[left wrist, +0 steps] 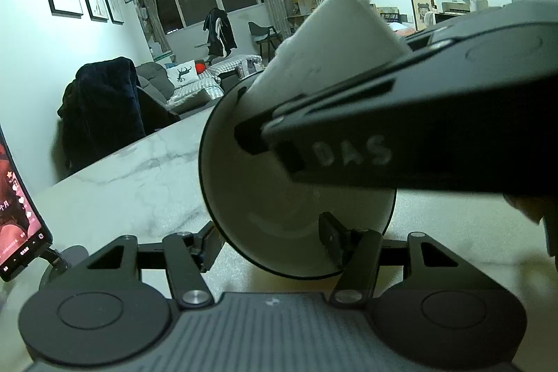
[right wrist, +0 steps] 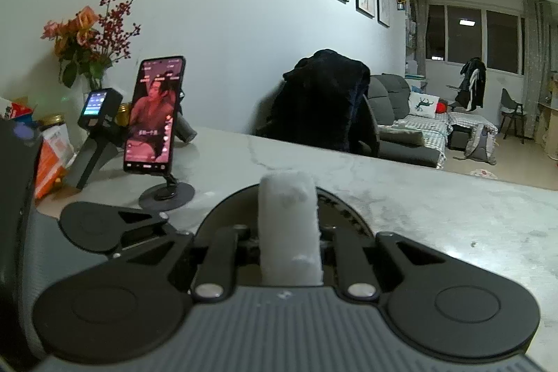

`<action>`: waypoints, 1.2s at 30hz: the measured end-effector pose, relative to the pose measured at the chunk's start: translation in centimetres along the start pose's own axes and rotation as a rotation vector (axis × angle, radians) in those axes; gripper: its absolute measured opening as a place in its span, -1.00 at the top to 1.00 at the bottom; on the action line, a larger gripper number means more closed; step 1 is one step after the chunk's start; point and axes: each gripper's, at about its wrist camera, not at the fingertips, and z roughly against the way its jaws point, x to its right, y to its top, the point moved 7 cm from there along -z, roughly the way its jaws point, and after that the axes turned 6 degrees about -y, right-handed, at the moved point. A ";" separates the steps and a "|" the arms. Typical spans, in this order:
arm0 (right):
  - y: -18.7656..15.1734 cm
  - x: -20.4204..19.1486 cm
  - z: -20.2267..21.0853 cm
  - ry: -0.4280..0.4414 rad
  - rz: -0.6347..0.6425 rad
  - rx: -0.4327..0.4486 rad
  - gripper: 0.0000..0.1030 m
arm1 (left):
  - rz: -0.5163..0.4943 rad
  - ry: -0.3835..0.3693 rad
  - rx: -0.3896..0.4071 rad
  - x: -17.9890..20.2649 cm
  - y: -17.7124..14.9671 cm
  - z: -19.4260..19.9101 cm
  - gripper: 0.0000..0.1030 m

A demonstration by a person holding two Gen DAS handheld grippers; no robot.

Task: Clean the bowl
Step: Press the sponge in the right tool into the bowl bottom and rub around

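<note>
The bowl [left wrist: 265, 187], white inside and dark outside, is tipped on its side above the marble table [left wrist: 122, 183]. My left gripper [left wrist: 272, 241] is shut on its lower wall, one finger inside and one outside. My right gripper [left wrist: 265, 114] comes in from the right, shut on a white sponge block [left wrist: 334, 33] whose lower end reaches into the bowl. In the right wrist view the sponge [right wrist: 287, 201] stands upright between the right gripper's [right wrist: 289, 234] fingers, with the bowl's dark rim [right wrist: 348, 215] curving behind it. Where the sponge touches the bowl is hidden.
A lit phone [right wrist: 153, 114] on a round stand sits at the table's left, beside a black handheld device [right wrist: 97, 114], flowers [right wrist: 87, 37] and packets. A chair draped with a dark coat [right wrist: 324, 100] stands at the far edge. Bare marble [right wrist: 436, 204] stretches to the right.
</note>
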 end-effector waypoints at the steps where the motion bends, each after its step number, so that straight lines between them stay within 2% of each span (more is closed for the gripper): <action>1: 0.0 0.0 0.0 -0.001 -0.002 0.000 0.66 | 0.002 0.000 0.000 0.0 0.0 0.0 -0.16; 30: 0.1 1.1 -0.1 -0.029 -0.052 -0.013 0.65 | 0.004 -0.023 0.003 -0.4 0.5 -0.8 -0.16; 36: 0.1 0.1 -0.2 0.012 -0.042 -0.019 0.65 | 0.002 -0.018 0.002 -0.4 0.6 -0.9 -0.17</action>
